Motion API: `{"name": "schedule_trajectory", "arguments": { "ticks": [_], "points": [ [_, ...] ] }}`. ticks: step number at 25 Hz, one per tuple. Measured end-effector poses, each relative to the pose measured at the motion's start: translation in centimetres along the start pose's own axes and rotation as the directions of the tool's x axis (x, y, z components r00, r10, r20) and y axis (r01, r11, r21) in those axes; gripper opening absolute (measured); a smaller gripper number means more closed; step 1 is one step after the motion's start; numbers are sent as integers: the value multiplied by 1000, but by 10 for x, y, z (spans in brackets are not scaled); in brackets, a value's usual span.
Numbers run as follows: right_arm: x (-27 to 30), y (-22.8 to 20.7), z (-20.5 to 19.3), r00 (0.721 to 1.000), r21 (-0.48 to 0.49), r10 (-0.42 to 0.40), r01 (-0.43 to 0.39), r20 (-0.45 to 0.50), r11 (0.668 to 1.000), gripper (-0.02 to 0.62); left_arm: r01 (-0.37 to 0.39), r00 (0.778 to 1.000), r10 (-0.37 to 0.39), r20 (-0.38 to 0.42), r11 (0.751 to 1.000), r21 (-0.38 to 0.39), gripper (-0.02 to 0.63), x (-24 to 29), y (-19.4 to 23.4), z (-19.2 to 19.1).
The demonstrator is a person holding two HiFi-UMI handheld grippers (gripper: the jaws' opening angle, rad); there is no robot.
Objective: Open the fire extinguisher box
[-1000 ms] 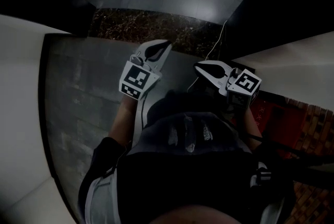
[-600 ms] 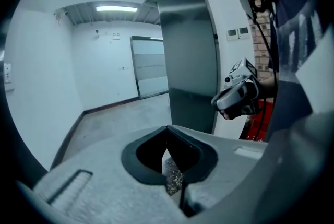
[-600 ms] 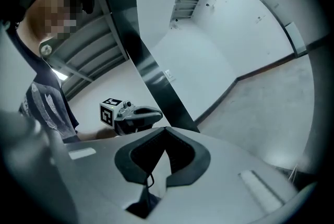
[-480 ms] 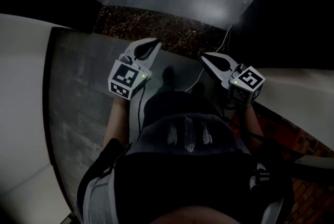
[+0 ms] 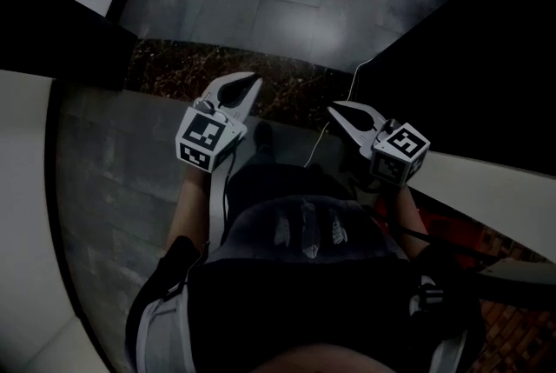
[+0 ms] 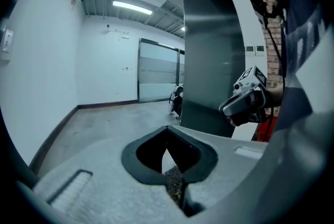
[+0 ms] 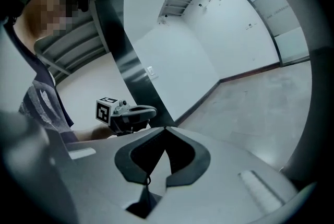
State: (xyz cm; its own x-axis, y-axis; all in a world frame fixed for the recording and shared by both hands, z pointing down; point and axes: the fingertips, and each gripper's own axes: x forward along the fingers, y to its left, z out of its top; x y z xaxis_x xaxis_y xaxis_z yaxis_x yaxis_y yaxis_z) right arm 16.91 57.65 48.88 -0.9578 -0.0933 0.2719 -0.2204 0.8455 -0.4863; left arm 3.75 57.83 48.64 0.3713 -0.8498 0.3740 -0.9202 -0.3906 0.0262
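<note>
No word, number or brand could be read anywhere. The white print (image 5: 308, 228) on the person's dark shirt was too dim to make out. Up and to the left of that print, the left gripper (image 5: 250, 84) carried a cube (image 5: 208, 141) with black-and-white square markers, which were patterns and not lettering. Up and to the right of the print, the right gripper (image 5: 337, 109) carried a like cube (image 5: 401, 150). In the left gripper view, two small pale wall plates (image 6: 254, 49) were too small to read.
</note>
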Motion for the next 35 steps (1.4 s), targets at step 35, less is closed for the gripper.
{"name": "schedule_trajectory", "arguments": {
  "ticks": [35],
  "points": [
    [163,-168,192,996,224,43,-61,84,973,2,43,996,-43,-73,999,2,2,131,210,91]
  ]
}}
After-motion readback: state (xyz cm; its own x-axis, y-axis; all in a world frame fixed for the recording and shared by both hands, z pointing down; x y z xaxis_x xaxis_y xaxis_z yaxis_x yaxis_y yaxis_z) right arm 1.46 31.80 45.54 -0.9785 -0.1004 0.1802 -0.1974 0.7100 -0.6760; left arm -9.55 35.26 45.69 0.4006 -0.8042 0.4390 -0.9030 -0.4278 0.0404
